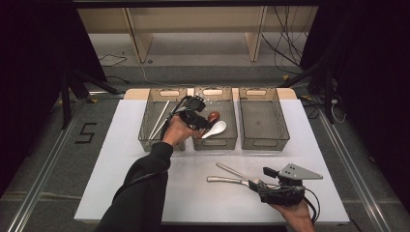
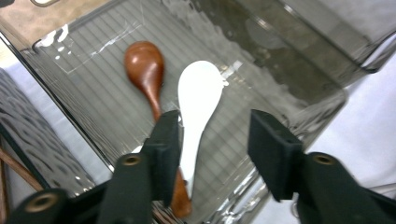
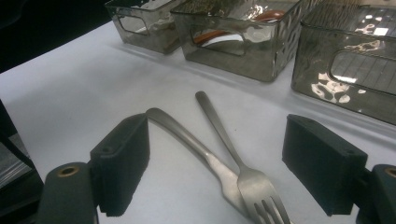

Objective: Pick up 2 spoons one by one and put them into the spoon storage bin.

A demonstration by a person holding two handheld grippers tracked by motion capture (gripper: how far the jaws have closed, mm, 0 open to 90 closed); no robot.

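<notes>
My left gripper hangs open over the middle bin. A white spoon lies on the bin floor beside a brown wooden spoon. The white spoon's handle runs between my open jaws, close to the left pad, which does not press on it. My right gripper is open low over the white table, near the front right. A metal fork and a second metal utensil lie crossed between its jaws, and neither is gripped.
Three clear grey bins stand in a row at the table's far edge. The left bin holds pale chopsticks. Nothing shows inside the right bin. The person's dark sleeve reaches across the table's left half.
</notes>
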